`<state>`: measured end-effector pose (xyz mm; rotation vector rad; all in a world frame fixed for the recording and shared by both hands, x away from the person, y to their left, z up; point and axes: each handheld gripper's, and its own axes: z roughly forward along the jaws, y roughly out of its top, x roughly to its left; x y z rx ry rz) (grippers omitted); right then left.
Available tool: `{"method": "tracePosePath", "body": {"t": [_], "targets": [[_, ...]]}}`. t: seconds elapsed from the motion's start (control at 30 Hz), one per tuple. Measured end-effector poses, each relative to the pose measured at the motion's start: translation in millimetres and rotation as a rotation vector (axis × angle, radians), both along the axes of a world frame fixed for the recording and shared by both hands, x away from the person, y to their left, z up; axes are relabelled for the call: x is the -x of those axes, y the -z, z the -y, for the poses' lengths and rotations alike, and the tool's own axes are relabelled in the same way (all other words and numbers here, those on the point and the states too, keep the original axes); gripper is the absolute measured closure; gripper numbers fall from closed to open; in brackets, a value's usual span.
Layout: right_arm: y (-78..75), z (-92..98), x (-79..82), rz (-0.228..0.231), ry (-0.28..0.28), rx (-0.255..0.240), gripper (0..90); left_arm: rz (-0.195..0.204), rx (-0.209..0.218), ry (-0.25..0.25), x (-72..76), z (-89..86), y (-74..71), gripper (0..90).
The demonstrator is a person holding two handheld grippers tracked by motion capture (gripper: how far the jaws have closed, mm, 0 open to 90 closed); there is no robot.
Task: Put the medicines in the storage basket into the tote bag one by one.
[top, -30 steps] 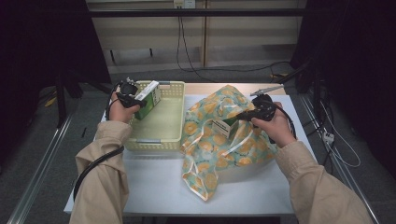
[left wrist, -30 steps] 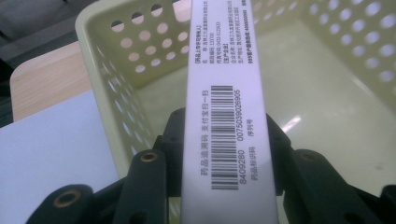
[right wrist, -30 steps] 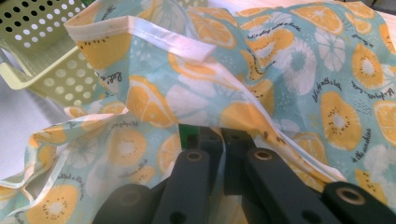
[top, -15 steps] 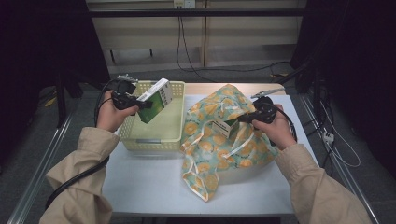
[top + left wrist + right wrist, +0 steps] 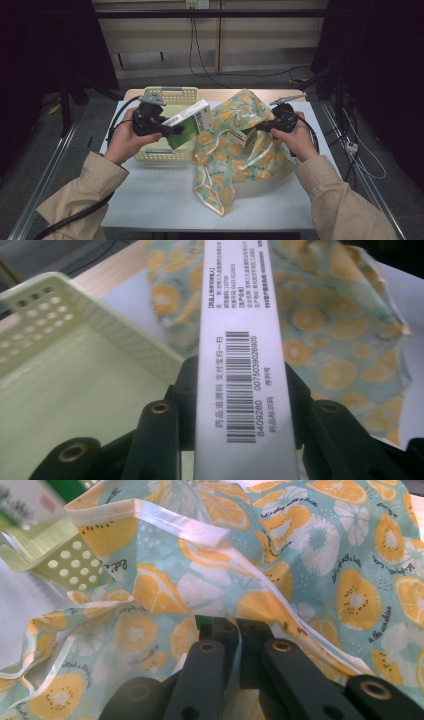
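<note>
The box (image 5: 189, 128) is clamped by the left gripper (image 5: 167, 131) just beside the bag (image 5: 240, 150). The bag's rim is pinched in the right gripper (image 5: 260, 127) fingers. If the rim slips, the mouth may collapse and the box be blocked.

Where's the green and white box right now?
In the high view, the green and white box is clamped in the left gripper, held above the basket's right edge, beside the fruit-print bag.

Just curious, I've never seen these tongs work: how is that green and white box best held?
Across its narrow thickness, near one end, as the left tongs do now: the green and white box is flat and long, so its two broad faces give the pads flat surfaces, and its free end points toward the fruit-print bag.
</note>
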<state>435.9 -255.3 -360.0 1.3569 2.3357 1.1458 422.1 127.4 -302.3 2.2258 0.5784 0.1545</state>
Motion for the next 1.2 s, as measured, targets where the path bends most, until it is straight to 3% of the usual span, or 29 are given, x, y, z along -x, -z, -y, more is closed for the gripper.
{"method": "tracePosePath", "body": {"t": [0.17, 0.4, 0.6, 0.93, 1.2], "targets": [[0.3, -1.4, -0.2, 0.002, -0.003, -0.001, 89.8, -0.002, -0.011, 0.078, 18.7, 26.9, 12.8, 63.5], [-1.2, -5.8, 1.0, 0.004, -0.009, 0.000, 89.9, -0.025, -0.058, 0.129, 21.0, 63.1, 40.7, 63.5], [-2.9, -5.6, -0.1, 0.009, -0.015, -0.003, 89.9, -0.051, -0.027, 0.130, 19.5, 85.9, 58.1, 63.5], [-7.7, -3.1, 0.7, 0.018, -0.013, -0.012, 89.8, -0.055, -0.071, 0.120, 17.0, 119.5, 79.4, 63.5], [-11.4, -4.1, 2.5, 0.028, -0.013, -0.010, 89.9, -0.068, -0.067, 0.114, 11.2, 140.8, 90.8, 63.4]]}}
